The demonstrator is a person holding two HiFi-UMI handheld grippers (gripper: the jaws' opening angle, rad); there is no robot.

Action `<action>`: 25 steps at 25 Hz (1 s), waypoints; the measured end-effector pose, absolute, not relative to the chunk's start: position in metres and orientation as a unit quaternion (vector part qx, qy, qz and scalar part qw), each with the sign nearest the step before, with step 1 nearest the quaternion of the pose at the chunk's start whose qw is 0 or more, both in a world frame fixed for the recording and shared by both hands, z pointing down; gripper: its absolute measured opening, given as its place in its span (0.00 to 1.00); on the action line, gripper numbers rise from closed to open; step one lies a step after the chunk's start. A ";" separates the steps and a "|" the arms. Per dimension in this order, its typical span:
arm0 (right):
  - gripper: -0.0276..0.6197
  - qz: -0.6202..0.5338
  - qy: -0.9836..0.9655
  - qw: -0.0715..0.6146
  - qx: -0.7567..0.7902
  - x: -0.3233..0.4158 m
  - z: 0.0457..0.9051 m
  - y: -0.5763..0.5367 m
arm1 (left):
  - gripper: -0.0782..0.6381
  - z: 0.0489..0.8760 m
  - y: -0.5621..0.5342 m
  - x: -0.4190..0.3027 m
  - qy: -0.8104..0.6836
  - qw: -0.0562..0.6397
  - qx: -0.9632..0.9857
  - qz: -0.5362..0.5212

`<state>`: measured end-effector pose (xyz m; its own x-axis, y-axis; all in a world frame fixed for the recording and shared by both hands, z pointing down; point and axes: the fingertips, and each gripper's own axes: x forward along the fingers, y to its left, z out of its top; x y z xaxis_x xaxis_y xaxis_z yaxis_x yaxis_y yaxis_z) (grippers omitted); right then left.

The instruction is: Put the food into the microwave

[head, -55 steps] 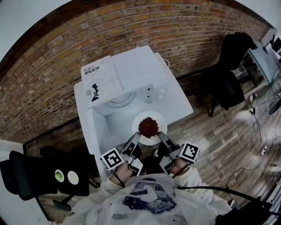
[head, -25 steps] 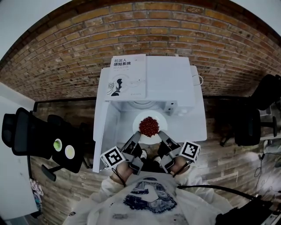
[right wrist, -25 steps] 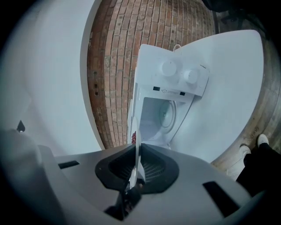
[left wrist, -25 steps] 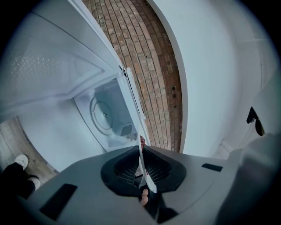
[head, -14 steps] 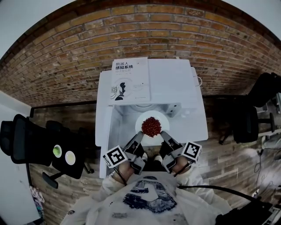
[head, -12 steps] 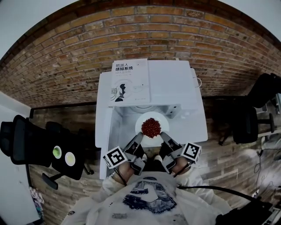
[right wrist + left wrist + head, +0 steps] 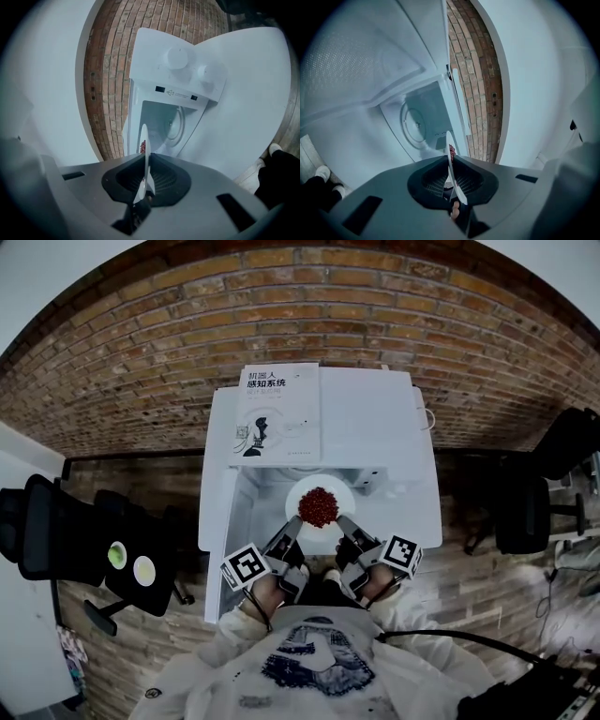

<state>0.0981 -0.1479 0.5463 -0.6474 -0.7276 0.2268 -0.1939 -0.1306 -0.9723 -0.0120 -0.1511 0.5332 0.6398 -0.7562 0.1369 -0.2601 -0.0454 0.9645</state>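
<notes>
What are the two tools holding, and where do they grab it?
A plate of food. The left tool pinches its rim on one side, the right tool on the other.

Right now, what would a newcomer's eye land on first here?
The white plate heaped with red food, clamped at its rim by the left gripper and right gripper at the mouth of the open microwave. Next, the book lying on top, before the brick wall.

In the head view, the top of the microwave (image 7: 375, 418) hides most of its cavity. The left gripper (image 7: 292, 527) and right gripper (image 7: 343, 523) cover the rim of the plate (image 7: 343, 491) at 7 and 5 o'clock. Both gripper views catch the plate edge-on, leaving the food (image 7: 452, 150) a red sliver of untellable kind.
</notes>
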 end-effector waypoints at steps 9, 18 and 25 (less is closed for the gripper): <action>0.09 -0.664 0.621 0.200 -0.366 0.100 0.580 -0.184 | 0.16 0.570 -0.184 -0.010 -0.390 0.578 0.688 -0.200; 0.09 -0.671 0.611 0.193 -0.374 0.104 0.609 -0.211 | 0.16 0.597 -0.210 -0.004 -0.400 0.591 0.672 -0.198; 0.09 -0.674 0.599 0.203 -0.382 0.107 0.629 -0.230 | 0.16 0.614 -0.228 -0.002 -0.409 0.595 0.665 -0.192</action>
<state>0.1070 -0.2298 0.6285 -0.6253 -0.7317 0.2712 -0.1841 -0.1993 -0.9625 -0.0017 -0.2281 0.6141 0.5923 -0.7716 0.2320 -0.3151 0.0432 0.9481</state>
